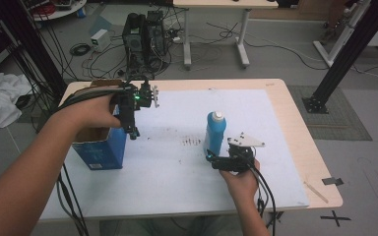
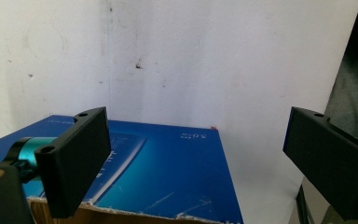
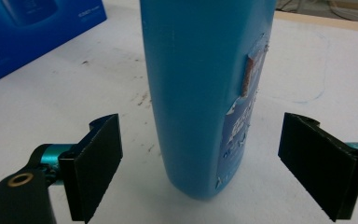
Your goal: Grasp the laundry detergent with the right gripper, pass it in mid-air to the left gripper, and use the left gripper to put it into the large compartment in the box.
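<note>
One blue carton (image 1: 100,147), one blue bottle (image 1: 216,132), two grippers on the surface (image 1: 275,98), which carries a white sheet (image 1: 177,167). Far left: the carton stands open-topped at the sheet's left edge, its brown flaps up. Left gripper (image 1: 134,132) held above the carton's right side, pointing downward; in the left gripper view its jaws stand wide apart with nothing between them, the carton's blue face (image 2: 168,172) below and the white sheet behind. Small dark specks mark the sheet between carton and bottle. Centre-right: the bottle stands upright on the sheet, white cap on top, well apart from the carton. Right gripper (image 1: 210,156) sits low on the surface just in front of the bottle's base, held in a hand (image 1: 241,182) coming from the bottom edge. In the right gripper view the bottle (image 3: 200,93) rises between the two jaws, which are spread wide on either side of its lower body; a clear gap shows on each side, so no contact. Its label is torn and peeling on the right flank. The carton's corner (image 3: 37,32) shows at upper left of that view.
</note>
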### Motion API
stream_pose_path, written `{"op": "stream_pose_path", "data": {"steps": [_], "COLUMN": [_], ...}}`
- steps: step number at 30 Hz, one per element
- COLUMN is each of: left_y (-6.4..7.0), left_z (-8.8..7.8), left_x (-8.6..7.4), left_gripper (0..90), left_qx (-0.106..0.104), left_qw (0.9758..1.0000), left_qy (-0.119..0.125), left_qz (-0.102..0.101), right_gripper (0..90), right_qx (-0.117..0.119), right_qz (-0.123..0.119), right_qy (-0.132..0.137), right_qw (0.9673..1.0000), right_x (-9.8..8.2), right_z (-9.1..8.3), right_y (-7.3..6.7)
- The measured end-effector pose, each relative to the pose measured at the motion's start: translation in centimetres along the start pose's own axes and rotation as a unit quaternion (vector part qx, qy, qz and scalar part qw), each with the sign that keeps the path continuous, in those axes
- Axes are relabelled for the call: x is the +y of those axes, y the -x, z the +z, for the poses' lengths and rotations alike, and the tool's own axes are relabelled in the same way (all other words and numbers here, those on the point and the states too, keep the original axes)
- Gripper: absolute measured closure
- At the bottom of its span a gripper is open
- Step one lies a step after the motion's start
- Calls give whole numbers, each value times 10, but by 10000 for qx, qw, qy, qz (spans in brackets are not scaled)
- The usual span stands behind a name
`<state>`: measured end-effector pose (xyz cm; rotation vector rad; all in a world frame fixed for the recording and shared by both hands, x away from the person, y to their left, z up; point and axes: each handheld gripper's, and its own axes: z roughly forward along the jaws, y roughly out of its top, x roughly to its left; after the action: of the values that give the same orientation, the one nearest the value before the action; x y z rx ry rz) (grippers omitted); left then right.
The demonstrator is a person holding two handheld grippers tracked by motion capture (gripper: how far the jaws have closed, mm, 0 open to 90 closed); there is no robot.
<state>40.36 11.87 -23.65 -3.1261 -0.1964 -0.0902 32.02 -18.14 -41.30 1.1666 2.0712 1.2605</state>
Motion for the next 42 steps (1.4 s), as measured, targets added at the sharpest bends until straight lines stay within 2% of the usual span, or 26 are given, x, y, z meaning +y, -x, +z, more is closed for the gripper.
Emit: {"op": "stream_pose_path", "data": {"steps": [2, 6, 8, 9, 10, 14, 16, 18, 19, 20, 24, 28, 33, 34, 36, 37, 38, 42], "left_y": [0, 1, 1, 1, 1, 1, 1, 2, 2, 2, 3, 3, 3, 3, 3, 3, 3, 3], "left_z": [-1, -1, -1, -1, -1, -1, 0, 0, 0, 0, 1, 1, 2, 3, 2, 2, 2, 2], "left_x": [-1, -1, 0, 0, 0, 1, 1, 1, 1, 1, 0, 1, 2, 1, 1, 0, 0, 0], "left_gripper": [74, 74, 74, 74, 74, 74, 74, 74, 74, 74, 74, 74, 74, 74, 74, 74, 74, 74], "left_qx": [-1, 19, 25, 25, 29, 1, -12, 0, -4, 9, 21, 23, 9, 19, 6, 12, 3, -4], "left_qw": [10000, 10000, 10000, 10000, 10000, 10000, 10000, 10000, 10000, 10000, 10000, 9999, 10000, 10000, 10000, 10000, 10000, 10000], "left_qy": [9, 1, 12, 12, 2, 7, -10, -10, 0, 1, 9, -2, -29, -26, -36, -27, -15, -21], "left_qz": [8, 32, 44, 44, 56, 44, 55, 74, 79, 93, 97, 99, 90, 93, 63, 72, 68, 63], "right_gripper": [127, 126, 127, 127, 126, 127, 127, 126, 127, 127, 127, 127, 127, 127, 127, 127, 127, 127], "right_qx": [-34, -192, -232, -232, -335, -408, -386, -468, -436, -525, -601, -716, -731, -812, -773, -818, -807, -898], "right_qz": [175, 257, 403, 403, 504, 399, 512, 493, 455, 488, 438, 528, 502, 452, 487, 531, 478, 508], "right_qy": [51, 153, 190, 190, 239, 237, 209, 221, 174, 216, 289, 326, 367, 441, 402, 475, 472, 468], "right_qw": [9998, 9994, 9987, 9987, 9979, 9981, 9977, 9974, 9979, 9972, 9968, 9955, 9954, 9947, 9950, 9941, 9945, 9936], "right_x": [-1, -1, -1, -1, -1, -1, -1, -1, -1, -1, 0, 1, 3, 4, 4, 4, 4, 4], "right_z": [4, 10, 14, 14, 17, 24, 28, 32, 32, 34, 39, 41, 43, 44, 43, 46, 46, 48], "right_y": [-3, -5, -6, -6, -8, -9, -11, -12, -12, -14, -14, -17, -18, -17, -18, -19, -18, -20]}}
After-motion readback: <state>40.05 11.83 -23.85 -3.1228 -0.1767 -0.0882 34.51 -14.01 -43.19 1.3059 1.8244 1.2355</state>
